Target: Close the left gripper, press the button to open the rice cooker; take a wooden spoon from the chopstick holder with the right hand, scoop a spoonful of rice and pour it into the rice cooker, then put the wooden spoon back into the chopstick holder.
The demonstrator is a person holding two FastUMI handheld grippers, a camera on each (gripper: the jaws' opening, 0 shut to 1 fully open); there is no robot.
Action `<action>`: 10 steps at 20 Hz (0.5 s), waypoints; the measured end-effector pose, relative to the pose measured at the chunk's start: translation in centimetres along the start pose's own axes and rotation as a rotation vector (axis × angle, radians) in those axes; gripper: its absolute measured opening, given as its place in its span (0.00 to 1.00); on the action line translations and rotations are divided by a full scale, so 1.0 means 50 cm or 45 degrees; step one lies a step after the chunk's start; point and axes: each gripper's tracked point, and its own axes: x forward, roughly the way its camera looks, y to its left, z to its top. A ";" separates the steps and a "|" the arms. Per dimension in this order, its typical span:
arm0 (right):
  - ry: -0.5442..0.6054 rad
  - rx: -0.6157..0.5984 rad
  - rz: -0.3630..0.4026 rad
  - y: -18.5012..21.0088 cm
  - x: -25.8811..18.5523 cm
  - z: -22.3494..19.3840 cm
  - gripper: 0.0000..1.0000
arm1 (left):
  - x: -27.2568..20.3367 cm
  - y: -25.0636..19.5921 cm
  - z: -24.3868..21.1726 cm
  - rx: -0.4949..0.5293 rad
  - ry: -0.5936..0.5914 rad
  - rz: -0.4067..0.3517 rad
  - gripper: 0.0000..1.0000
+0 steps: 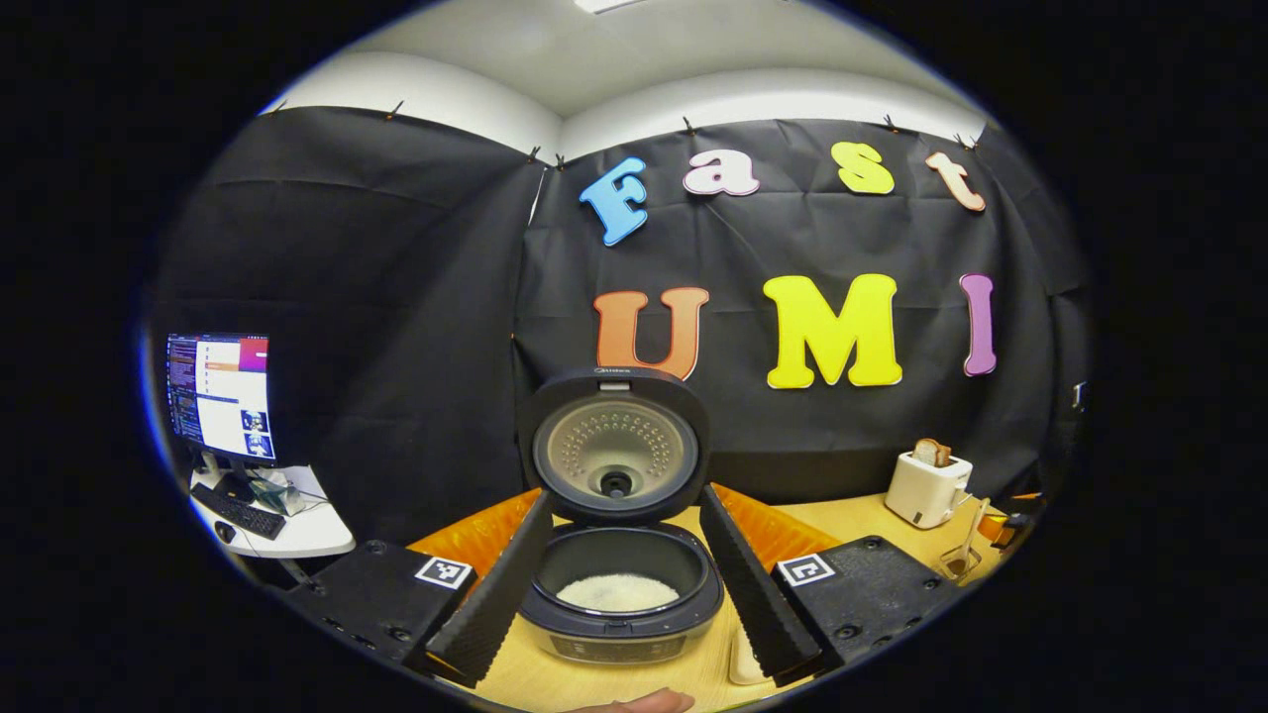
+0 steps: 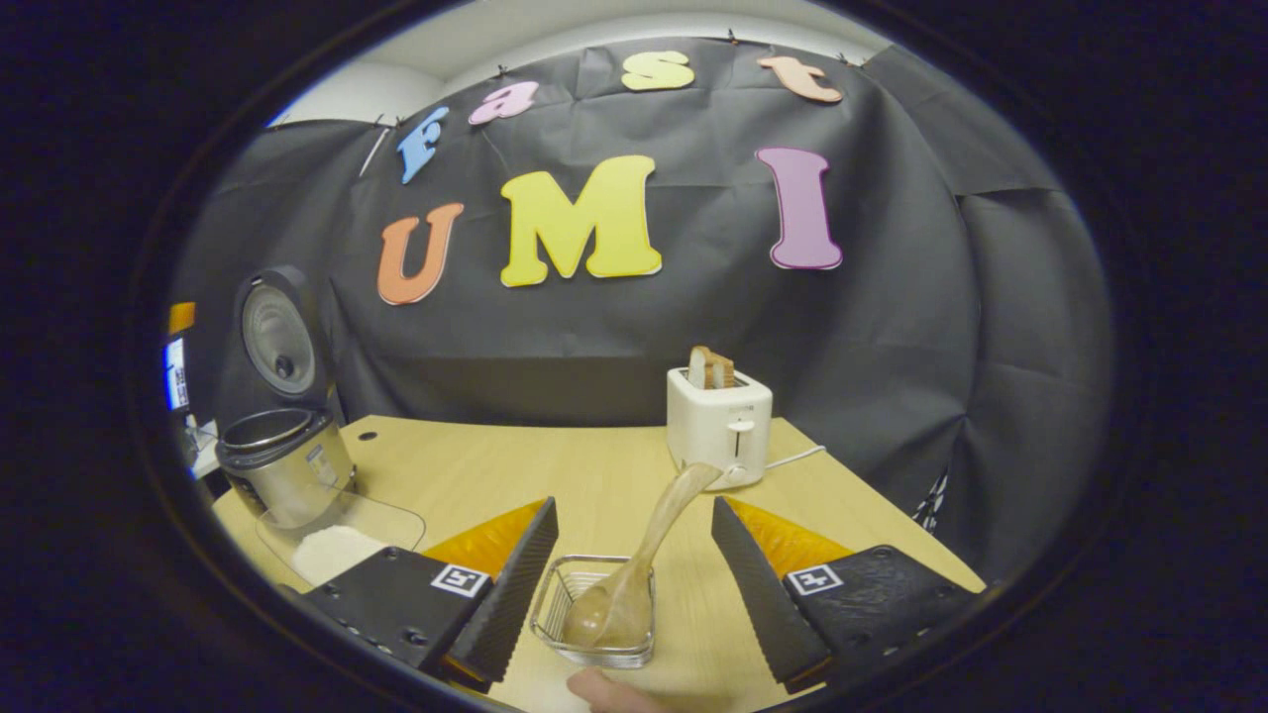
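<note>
Rice cooker (image 1: pixel 619 535) is standing open with rice inside, wooden spoon (image 2: pixel 634 564) resting in its holder (image 2: pixel 594 614), both my claws (image 1: pixel 619 584) (image 2: pixel 634 594) spreading empty — fitting either fetching or just returned.

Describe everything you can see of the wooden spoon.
The wooden spoon is pale, smooth wood with a rounded bowl and a gently curved handle that widens at its end. It stands bowl-down in the clear square holder on the table, its handle leaning up and away toward the white toaster. Only the holder touches it. It sits between the open jaws of the right gripper, which are not touching it. The left gripper view shows it small, near the toaster.
</note>
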 end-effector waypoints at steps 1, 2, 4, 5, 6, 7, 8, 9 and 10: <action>-0.006 -0.004 0.013 0.006 -0.007 0.000 0.93 | 0.018 -0.001 0.018 -0.004 -0.023 0.000 0.96; -0.013 -0.008 0.025 0.013 -0.013 0.000 0.92 | 0.037 0.001 0.036 -0.012 -0.047 0.005 0.96; -0.033 -0.017 0.049 0.025 -0.028 0.003 0.94 | 0.072 0.009 0.057 -0.025 -0.074 0.015 0.96; -0.047 -0.020 0.061 0.032 -0.036 0.006 0.92 | 0.090 0.010 0.070 -0.029 -0.096 0.012 0.96; -0.059 -0.027 0.073 0.038 -0.042 0.007 0.94 | 0.110 0.007 0.086 -0.034 -0.124 0.005 0.89; -0.073 -0.036 0.083 0.043 -0.049 0.010 0.94 | 0.128 0.014 0.102 -0.038 -0.148 0.011 0.95; -0.087 -0.047 0.092 0.047 -0.056 0.010 0.94 | 0.148 0.019 0.115 -0.043 -0.172 0.017 0.95; -0.101 -0.055 0.102 0.050 -0.064 0.013 0.92 | 0.168 0.016 0.129 -0.050 -0.201 0.014 0.95; -0.116 -0.059 0.112 0.053 -0.070 0.013 0.92 | 0.188 0.015 0.144 -0.051 -0.229 0.009 0.95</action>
